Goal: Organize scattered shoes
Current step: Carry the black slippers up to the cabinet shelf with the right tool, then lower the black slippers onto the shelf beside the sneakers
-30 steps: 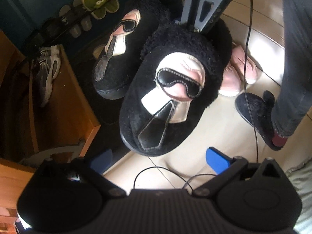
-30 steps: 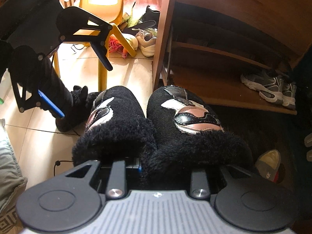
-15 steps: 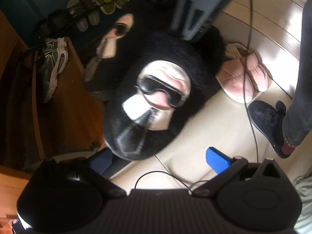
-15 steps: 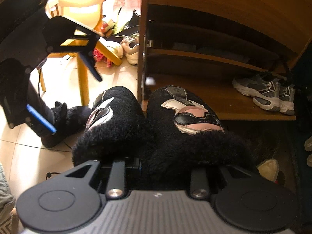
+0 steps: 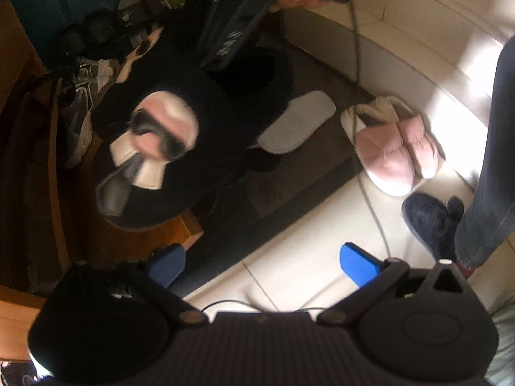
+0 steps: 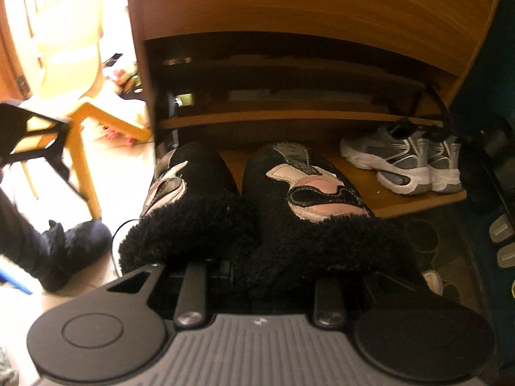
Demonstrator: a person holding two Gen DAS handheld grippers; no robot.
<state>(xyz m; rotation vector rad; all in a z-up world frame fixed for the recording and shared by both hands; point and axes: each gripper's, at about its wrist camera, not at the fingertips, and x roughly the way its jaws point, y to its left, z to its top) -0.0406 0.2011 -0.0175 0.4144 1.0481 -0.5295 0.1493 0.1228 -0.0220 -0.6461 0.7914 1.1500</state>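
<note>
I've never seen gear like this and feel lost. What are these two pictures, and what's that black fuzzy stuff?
No robot here: a person carries a handheld claw in each hand, each with a camera looking along its fingers. The right claw's view shows it clamped on a pair of black furry slippers, before a wooden shoe rack holding grey sneakers. The left claw is open and empty; its view shows the same slippers, with pink slippers on the floor.

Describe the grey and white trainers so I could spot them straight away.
Find the wooden shoe rack and look along its lowest shelf. The trainers sit as a pair at the shelf's right end, beside the fluffy black slippers being carried in. They are the only laced sports shoes there, grey mesh with white soles.
</note>
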